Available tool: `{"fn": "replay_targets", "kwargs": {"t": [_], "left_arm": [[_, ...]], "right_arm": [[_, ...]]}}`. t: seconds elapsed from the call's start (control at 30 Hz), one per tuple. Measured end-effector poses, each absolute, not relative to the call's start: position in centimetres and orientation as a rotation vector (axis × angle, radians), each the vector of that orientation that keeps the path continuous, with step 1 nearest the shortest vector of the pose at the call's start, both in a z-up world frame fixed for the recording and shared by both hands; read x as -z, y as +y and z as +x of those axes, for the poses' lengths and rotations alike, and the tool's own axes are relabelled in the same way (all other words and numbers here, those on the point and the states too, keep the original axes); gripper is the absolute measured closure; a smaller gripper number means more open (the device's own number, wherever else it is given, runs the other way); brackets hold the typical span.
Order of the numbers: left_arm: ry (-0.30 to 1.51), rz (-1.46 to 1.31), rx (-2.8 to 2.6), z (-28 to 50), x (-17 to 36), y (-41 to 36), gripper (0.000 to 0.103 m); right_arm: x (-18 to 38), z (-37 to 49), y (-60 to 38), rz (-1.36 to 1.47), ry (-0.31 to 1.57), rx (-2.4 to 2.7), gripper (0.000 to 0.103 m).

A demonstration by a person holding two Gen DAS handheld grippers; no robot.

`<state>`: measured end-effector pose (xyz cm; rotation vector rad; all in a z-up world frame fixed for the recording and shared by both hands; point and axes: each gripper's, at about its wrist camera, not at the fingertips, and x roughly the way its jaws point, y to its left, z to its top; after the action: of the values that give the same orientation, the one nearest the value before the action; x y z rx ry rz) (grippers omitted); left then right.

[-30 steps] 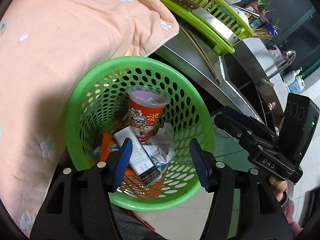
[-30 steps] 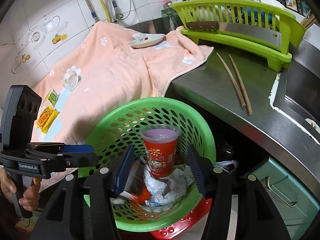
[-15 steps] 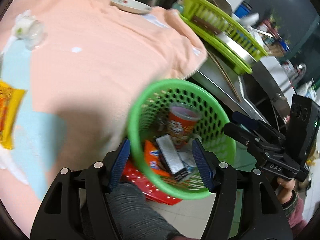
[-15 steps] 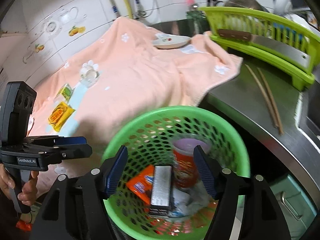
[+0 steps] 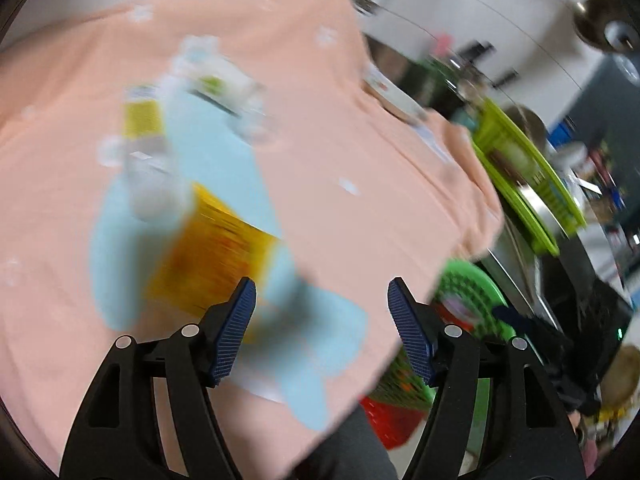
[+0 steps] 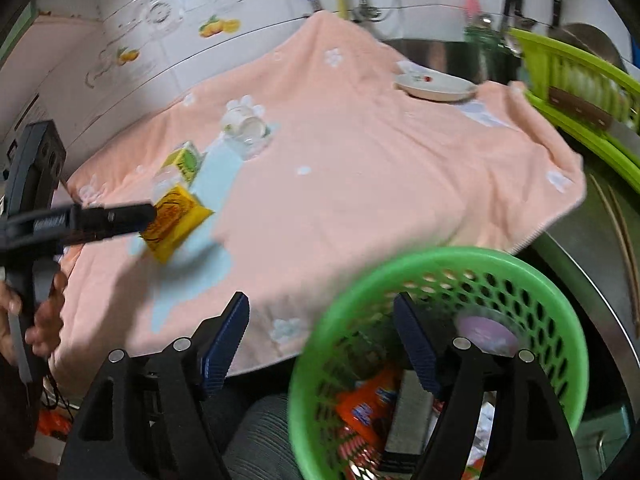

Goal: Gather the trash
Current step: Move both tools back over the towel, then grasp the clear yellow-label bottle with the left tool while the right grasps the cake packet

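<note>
Counter (image 6: 572,264) under a peach towel (image 6: 360,168).
On the towel: yellow packet (image 6: 176,220) at left, green packet (image 6: 186,162) above it, clear cup (image 6: 246,132) centre, saucer (image 6: 436,86) upper right.

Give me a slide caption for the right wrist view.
Empty right claw opening above green trash basket; left claw reaches the yellow packet on the peach towel.

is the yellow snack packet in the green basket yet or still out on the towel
Out. The yellow packet lies on the peach towel, well apart from the green basket, near the left gripper, whose opening jaws hold nothing.
</note>
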<state>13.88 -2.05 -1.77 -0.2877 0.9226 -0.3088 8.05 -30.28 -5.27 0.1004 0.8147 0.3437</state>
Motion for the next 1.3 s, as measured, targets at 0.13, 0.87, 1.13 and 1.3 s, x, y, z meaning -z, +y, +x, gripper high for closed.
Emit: {"fn": "replay_targets", "kwargs": {"t": [0.13,0.87,1.13,1.3], "left_arm": [[0.901,-0.324,0.19,15.8,1.3,2.0,0.03],[1.037,-0.296,-0.027,27.8,5.1,6.9,0.02],[1.066,-0.293,0.009,28.7,6.7,7.4,0.034],[1.053,-0.258,0.038,28.5,6.5,7.2,0.048]], "right_arm": [[4.9,9.2,-28.1,0.081,0.815,-0.376,0.03],[3.7,17.9,-18.7,0.013,0.813,-0.495,0.026],[3.9,20.6,-16.8,0.019,0.827,-0.514,0.026],[5.1,20.5,-15.5,0.068,0.87,-0.558,0.026]]}}
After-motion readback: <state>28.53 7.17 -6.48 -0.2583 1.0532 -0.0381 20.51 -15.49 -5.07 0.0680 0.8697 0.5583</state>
